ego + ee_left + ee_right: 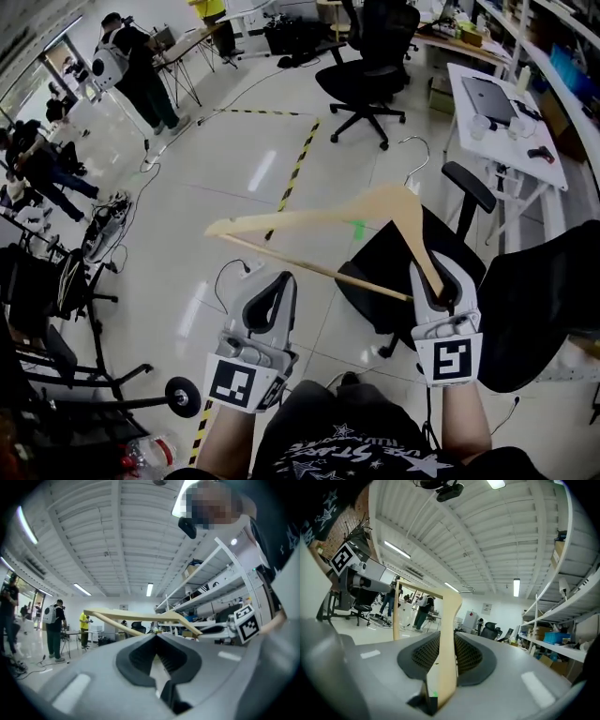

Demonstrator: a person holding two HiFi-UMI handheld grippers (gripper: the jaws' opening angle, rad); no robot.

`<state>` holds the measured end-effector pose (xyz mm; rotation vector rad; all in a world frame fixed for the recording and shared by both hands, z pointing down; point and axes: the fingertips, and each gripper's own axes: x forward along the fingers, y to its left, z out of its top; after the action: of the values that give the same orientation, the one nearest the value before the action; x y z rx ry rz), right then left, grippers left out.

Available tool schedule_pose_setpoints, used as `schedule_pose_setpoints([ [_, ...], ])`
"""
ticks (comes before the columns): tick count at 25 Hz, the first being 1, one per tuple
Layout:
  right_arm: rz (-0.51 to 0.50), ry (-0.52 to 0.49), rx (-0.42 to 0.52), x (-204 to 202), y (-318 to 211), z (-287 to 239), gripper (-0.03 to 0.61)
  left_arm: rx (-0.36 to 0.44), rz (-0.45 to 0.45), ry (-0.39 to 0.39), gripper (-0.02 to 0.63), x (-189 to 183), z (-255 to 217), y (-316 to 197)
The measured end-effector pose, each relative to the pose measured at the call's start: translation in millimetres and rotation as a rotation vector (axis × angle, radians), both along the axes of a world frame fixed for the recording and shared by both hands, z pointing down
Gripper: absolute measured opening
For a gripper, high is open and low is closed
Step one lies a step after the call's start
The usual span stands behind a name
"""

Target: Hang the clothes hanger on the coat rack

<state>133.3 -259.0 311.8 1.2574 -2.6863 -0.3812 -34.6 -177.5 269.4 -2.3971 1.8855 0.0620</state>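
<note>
A pale wooden clothes hanger (319,220) with a metal hook (417,155) hangs in the air over the floor, its crossbar running down to the right. My right gripper (441,281) is shut on the end of its right arm. In the right gripper view the hanger (447,634) stands upright between the black pads. My left gripper (272,291) is below the hanger's left half, apart from it, shut with nothing in it. The left gripper view shows the hanger (140,617) beyond its closed tips (155,637). I cannot make out a coat rack.
A black office chair (422,272) stands right under the hanger and another (375,66) farther off. A white desk (553,173) with a laptop is at the right. Yellow-black tape (295,173) crosses the floor. People (131,66) stand at the far left, with cables (103,225) nearby.
</note>
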Motion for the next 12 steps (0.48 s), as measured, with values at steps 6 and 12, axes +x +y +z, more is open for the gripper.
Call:
schedule_pose_setpoints([
  [6,-0.161,-0.015,0.035,-62.1,19.5,-13.2,0.097,0.014,-0.171,-0.003,0.005,-42.0,-8.5,54.5],
  [12,-0.305,-0.016,0.074,-132.8,70.3,-25.1,0.097,0.04,-0.323,-0.002,0.005,-94.4,-14.4,133.5],
])
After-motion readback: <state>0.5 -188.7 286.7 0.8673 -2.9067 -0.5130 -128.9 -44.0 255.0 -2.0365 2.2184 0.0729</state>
